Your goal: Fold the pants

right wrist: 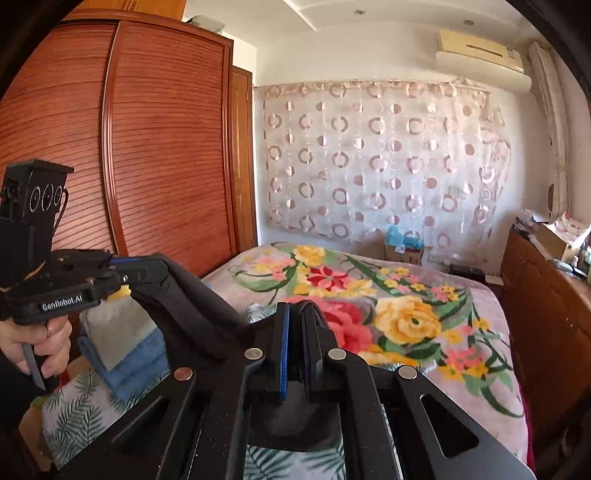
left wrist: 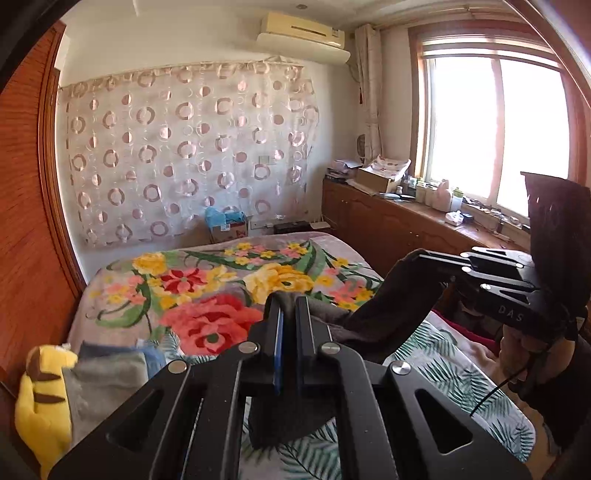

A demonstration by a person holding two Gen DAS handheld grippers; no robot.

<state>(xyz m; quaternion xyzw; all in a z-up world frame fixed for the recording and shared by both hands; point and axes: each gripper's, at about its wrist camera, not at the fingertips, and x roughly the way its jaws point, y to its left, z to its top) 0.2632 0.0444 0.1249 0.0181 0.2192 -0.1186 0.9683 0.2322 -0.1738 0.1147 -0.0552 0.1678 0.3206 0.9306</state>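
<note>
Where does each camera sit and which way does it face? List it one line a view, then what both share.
Left wrist: on the left gripper, facing along the bed to the circle-patterned sheer curtain; jaws shut on the dark fabric pants; right gripper at right.
Right wrist: on the right gripper, facing the same curtain; left gripper and hand at left.
Shared: the pants, the floral plush blanket, the cream wall air conditioner.

I am seeing the pants (left wrist: pixel 391 314) showing as dark matt cloth. The left gripper (left wrist: pixel 289 306) is presenting matt black plastic with shiny metal rivets. At 12 o'clock, the blanket (left wrist: pixel 207 291) is looking plush; at 9 o'clock, the wardrobe (right wrist: pixel 147 147) is showing glossy ribbed wood.
</note>
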